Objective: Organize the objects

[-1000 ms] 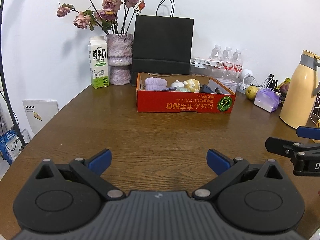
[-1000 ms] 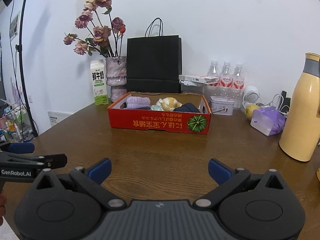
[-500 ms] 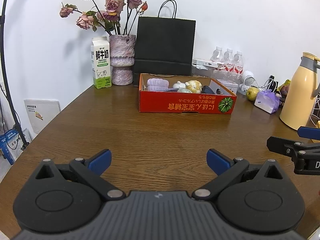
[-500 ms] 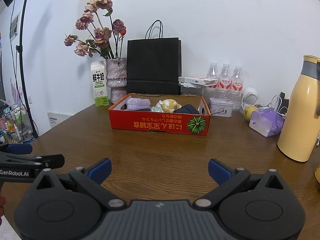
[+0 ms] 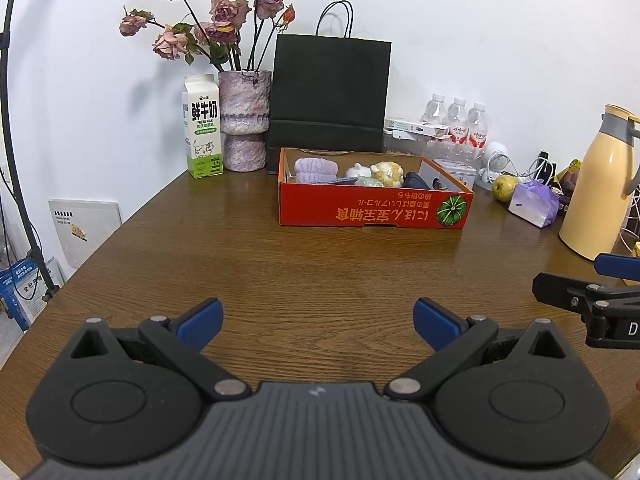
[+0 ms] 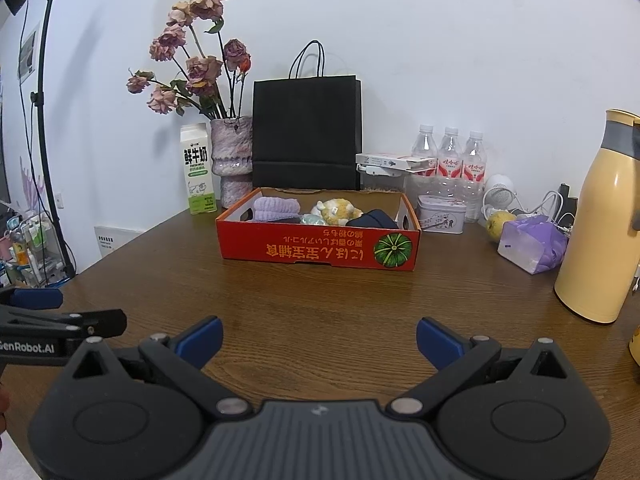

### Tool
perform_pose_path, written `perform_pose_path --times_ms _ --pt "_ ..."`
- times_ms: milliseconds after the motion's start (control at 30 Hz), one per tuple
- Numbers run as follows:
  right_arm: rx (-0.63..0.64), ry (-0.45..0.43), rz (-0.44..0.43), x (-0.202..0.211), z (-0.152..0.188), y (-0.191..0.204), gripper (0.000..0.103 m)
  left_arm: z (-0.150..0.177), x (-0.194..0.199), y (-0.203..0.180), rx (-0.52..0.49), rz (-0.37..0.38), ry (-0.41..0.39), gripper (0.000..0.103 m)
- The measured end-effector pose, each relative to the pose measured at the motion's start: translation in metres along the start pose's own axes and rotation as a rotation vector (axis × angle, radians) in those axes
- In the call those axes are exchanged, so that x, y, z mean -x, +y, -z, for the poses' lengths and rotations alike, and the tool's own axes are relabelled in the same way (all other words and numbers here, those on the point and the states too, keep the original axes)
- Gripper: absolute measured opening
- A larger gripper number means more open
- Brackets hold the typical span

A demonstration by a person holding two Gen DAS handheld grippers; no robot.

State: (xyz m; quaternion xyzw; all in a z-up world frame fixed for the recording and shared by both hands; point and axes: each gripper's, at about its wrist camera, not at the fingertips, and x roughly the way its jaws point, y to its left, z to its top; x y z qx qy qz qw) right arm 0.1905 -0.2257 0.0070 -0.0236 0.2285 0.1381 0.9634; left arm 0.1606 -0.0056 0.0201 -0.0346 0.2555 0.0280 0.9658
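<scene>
A red cardboard box (image 5: 374, 210) (image 6: 316, 250) stands at the back of the brown wooden table (image 5: 304, 272). In it lie a purple headband (image 5: 316, 168) (image 6: 277, 208), a yellow plush toy (image 5: 386, 172) (image 6: 336, 211), a pale green item (image 6: 314, 220) and a dark blue item (image 6: 372, 219). My left gripper (image 5: 318, 320) is open and empty, low over the table's near part. My right gripper (image 6: 319, 338) is open and empty too, to the right of the left one.
A milk carton (image 5: 202, 128), a vase of dried roses (image 5: 244, 120) and a black paper bag (image 5: 330, 92) stand against the wall. Water bottles (image 6: 450, 160), a tin (image 6: 442, 219), a pear (image 6: 498, 224), a purple bag (image 6: 532, 244) and a yellow thermos (image 6: 600, 220) fill the right side.
Both grippers have tilted or drawn slightly so the box sits a little lower in view. Both stay open and empty.
</scene>
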Motion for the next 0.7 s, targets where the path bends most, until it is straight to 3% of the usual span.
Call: perform_pose_path --times_ms 700 --pt "-0.001 0.0 0.001 0.0001 -0.0011 -0.0026 0.103 0.0003 0.0018 -0.0028 -0.003 0.016 0.019 0.103"
